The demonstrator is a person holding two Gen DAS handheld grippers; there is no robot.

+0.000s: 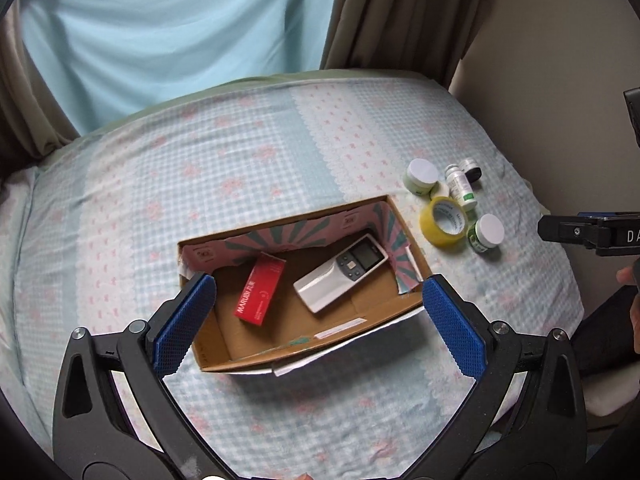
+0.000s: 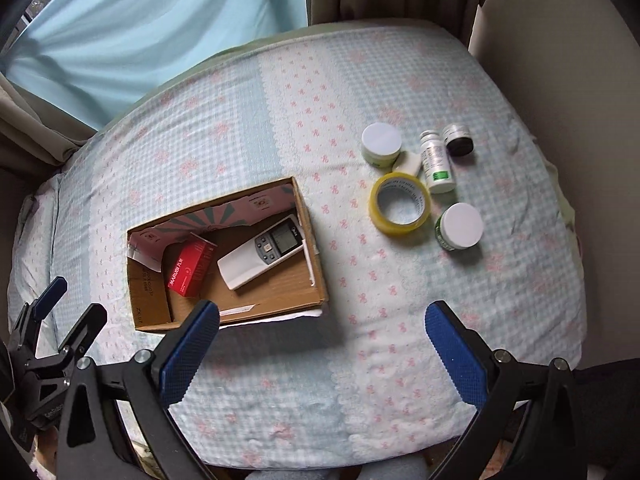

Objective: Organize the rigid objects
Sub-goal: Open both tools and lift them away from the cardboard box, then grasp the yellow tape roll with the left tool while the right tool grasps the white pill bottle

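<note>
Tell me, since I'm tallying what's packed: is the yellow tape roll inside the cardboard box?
No, the yellow tape roll lies on the bedspread to the right of the cardboard box, among the jars and bottles.

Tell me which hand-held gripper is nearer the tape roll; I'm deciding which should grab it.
Right. It hangs open over the bedspread beside the box, the tape roll ahead to its right. The left is open above the box, further away.
</note>
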